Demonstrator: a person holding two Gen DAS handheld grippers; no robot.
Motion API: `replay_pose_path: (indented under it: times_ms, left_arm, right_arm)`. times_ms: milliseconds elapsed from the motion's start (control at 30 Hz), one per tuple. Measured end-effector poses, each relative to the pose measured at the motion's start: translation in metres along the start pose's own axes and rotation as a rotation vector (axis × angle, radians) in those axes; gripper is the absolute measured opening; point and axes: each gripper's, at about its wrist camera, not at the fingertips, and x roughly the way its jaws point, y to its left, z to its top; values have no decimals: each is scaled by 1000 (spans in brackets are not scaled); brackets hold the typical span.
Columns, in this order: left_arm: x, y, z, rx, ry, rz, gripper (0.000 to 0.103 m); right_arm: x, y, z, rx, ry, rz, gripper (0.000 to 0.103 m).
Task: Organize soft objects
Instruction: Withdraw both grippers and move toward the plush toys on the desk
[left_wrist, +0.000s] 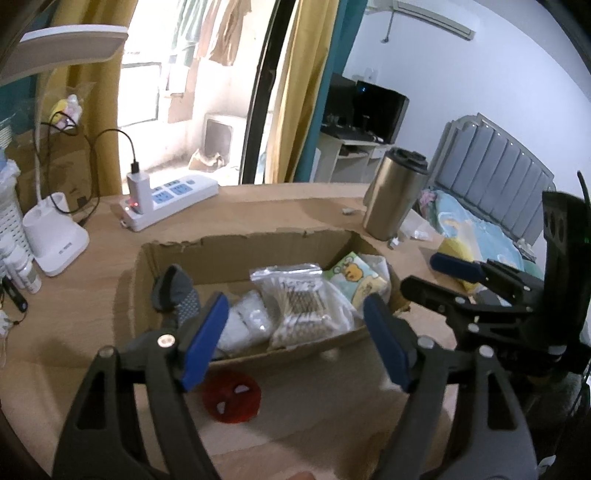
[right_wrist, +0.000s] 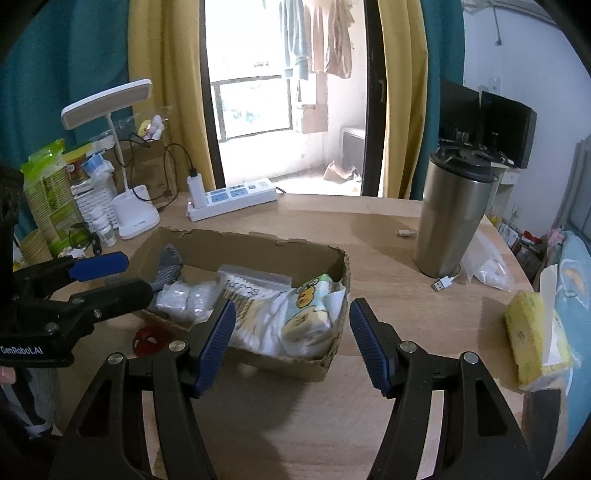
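Inside the shallow torn cardboard box (right_wrist: 258, 243) lie a cotton-swab bag (left_wrist: 299, 306), cartoon-print tissue pack (right_wrist: 310, 317) and grey sock (left_wrist: 177, 291); a red round object (left_wrist: 231, 398) beside it seemingly remains. Both claws, left claw (left_wrist: 295, 339) and right claw (right_wrist: 291, 343), gape apart, empty.

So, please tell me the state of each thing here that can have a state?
left gripper: open, empty
right gripper: open, empty
brown cardboard box: open top, holds soft packs
clear zip bag of cotton swabs: zipped shut, in box
steel tumbler with black lid: upright, lid on
white charger in power strip: plugged in
white desk lamp: off
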Motion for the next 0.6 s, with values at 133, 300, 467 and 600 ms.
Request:
replay_pose_path:
  times_ms: [133, 300, 467, 600]
  left_arm:
    - [-11, 4, -3, -11, -16, 3, 81]
    - [-22, 10, -8, -19, -29, 9, 82]
    - [-29, 16, -13, -28, -37, 15, 82]
    - [-34, 19, -16, -35, -41, 18, 82]
  right_arm:
    - [-7, 8, -3, -7, -4, -1, 68]
    - [-14, 16, -4, -15, -8, -3, 68]
    - [-20, 24, -6, -25, -11, -5, 68]
    - [-23, 30, -7, -33, -11, -4, 68]
